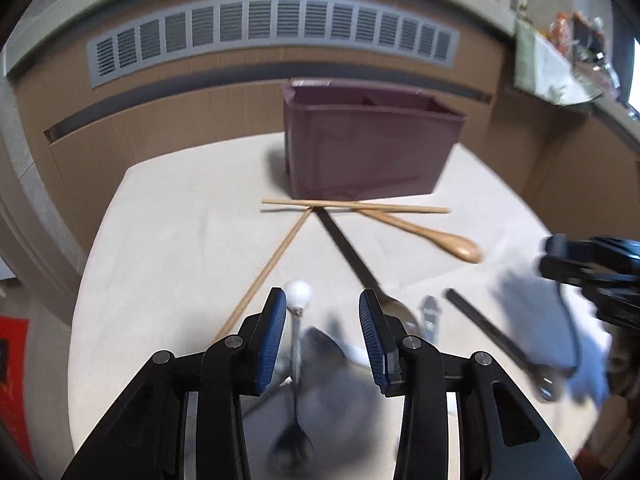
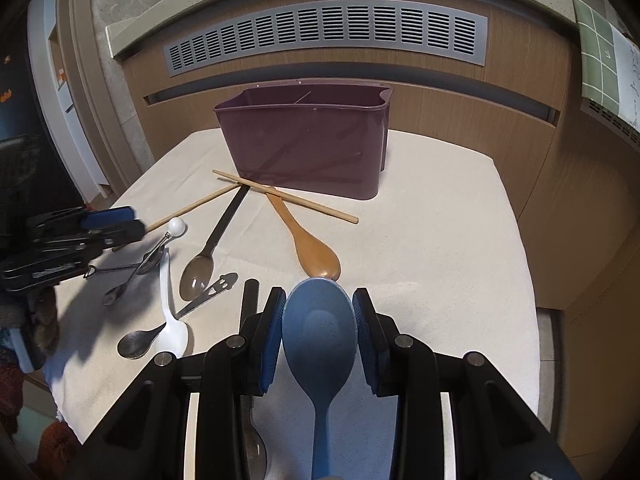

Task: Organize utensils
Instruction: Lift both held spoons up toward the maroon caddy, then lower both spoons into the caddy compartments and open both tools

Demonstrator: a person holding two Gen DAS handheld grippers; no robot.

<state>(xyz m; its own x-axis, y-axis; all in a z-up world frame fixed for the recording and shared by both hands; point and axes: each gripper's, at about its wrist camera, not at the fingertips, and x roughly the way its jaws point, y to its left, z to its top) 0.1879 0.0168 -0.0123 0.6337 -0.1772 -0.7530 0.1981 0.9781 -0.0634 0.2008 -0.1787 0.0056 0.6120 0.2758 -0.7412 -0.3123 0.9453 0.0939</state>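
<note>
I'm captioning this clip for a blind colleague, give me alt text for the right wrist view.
The right claw grips a blue spoon by its bowl, above a table covered in white cloth. Ahead lie a wooden spoon, chopsticks and metal spoons, before a purple utensil bin; the left claw is at far left.

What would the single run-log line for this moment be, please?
right gripper: shut on blue spoon | left gripper: open above utensil pile | purple caddy: holds no utensils visibly
</note>
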